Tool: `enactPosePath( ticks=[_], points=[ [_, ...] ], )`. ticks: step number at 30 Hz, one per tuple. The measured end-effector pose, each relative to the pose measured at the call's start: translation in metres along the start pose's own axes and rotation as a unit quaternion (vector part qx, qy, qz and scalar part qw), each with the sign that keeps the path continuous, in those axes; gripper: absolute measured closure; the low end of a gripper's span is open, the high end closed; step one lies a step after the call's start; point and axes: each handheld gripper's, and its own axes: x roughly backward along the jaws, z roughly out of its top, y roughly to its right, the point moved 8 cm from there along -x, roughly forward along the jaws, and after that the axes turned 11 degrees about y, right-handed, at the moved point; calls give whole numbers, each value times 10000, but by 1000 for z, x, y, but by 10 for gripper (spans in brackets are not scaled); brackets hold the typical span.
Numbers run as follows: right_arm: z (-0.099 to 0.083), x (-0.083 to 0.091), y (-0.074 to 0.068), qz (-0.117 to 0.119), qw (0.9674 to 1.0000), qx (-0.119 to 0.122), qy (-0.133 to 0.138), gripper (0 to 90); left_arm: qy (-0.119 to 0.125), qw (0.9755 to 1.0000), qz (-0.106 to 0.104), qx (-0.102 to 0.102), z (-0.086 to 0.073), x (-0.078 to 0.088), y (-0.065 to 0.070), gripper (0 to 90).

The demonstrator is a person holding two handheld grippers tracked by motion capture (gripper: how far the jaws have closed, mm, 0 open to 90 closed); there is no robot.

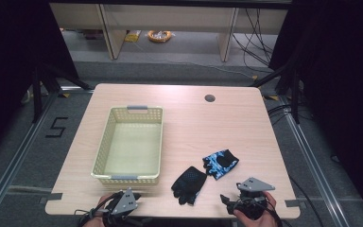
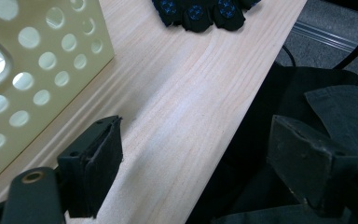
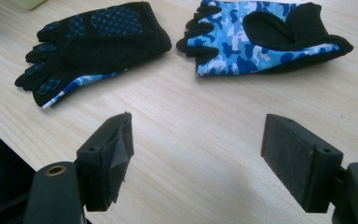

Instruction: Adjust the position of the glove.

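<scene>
High view: your left tongs point(image 1: 123, 202) and right tongs point(image 1: 238, 201) sit at the near edge of the surface point(image 1: 189, 118), w/ the basket point(image 1: 105, 142) ahead-left, empty; probably the gloves go in it, so take one at a time, low approach, pinch the cuff. Left gripper view: tongs spread, nothing between, basket wall just beside, black glove point(image 2: 200, 11) well ahead. Right gripper view: tongs spread & empty; black glove ahead-left, camo glove point(image 3: 261, 39) ahead-right, both flat, near but apart.
</scene>
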Motion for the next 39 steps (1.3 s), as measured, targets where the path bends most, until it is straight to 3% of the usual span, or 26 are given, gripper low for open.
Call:
enactPosePath(
  ticks=[4, 5, 7, 9, 11, 12, 13, 14, 18, 20, 21, 22, 27, 28, 30, 32, 33, 35, 39],
  points=[
    [0, 0, 0, 4, 10000, 99, -5, 288, 8, 10000, -24, 24, 0, 0, 0, 175],
    [-1, -1, -2, 69, 10000, 2, -47, 292, 14, 10000, -22, 25, 0, 0, 1, 175],
    [0, -1, -2, 34, 10000, 41, -14, 309, 37, 10000, 35, -32, 1, 0, 0, 175],
    [2, -2, -4, 151, 9998, 73, 47, 339, 3, 10000, -5, 12, 0, -1, 0, 175],
    [3, -2, -4, 174, 9997, 137, 56, 351, 26, 9999, 14, -113, 1, -1, 0, 176],
    [4, -3, -3, 184, 9995, 217, 95, 369, 29, 10000, 12, -20, 1, -1, 2, 176],
    [4, -2, -6, 262, 9996, 111, 49, 377, 4, 10000, 10, -84, 0, -2, 1, 177],
    [6, -4, -5, 265, 9993, 226, 147, 382, 36, 10000, -33, 4, 1, -3, 3, 178],
    [15, -7, -7, 346, 9985, 358, 231, 422, 196, 9998, -45, 53, 6, -6, 6, 215],
    [24, -10, -6, 377, 9983, 328, 311, 429, 230, 9996, -143, 55, 8, -8, 9, 250],
    [24, -10, -6, 377, 9983, 328, 311, 429, 317, 9991, -183, 198, 11, -11, 12, 250],
    [27, -11, -7, 360, 9984, 316, 312, 451, 312, 9993, -171, 134, 12, -12, 12, 256],
    [46, -25, -13, 504, 9957, 692, 363, 530, 470, 9986, -215, 89, 26, -24, 18, 318],
    [53, -34, -16, 564, 9950, 746, 338, 580, 431, 9988, -233, -60, 29, -26, 17, 354],
    [55, -37, -17, 626, 9946, 778, 299, 594, 476, 9985, -257, -100, 35, -32, 22, 367],
    [61, -45, -19, 708, 9943, 748, 278, 617, 518, 9979, -343, -175, 42, -38, 25, 394],
    [63, -50, -20, 752, 9941, 734, 273, 622, 516, 9980, -350, -107, 44, -41, 27, 398],
    [67, -59, -21, 801, 9939, 711, 272, 624, 503, 9976, -422, -218, 48, -47, 28, 406],
    [66, -76, -24, 896, 9945, 533, 55, 629, 376, 9983, -392, -206, 53, -61, 31, 433]
  ],
)
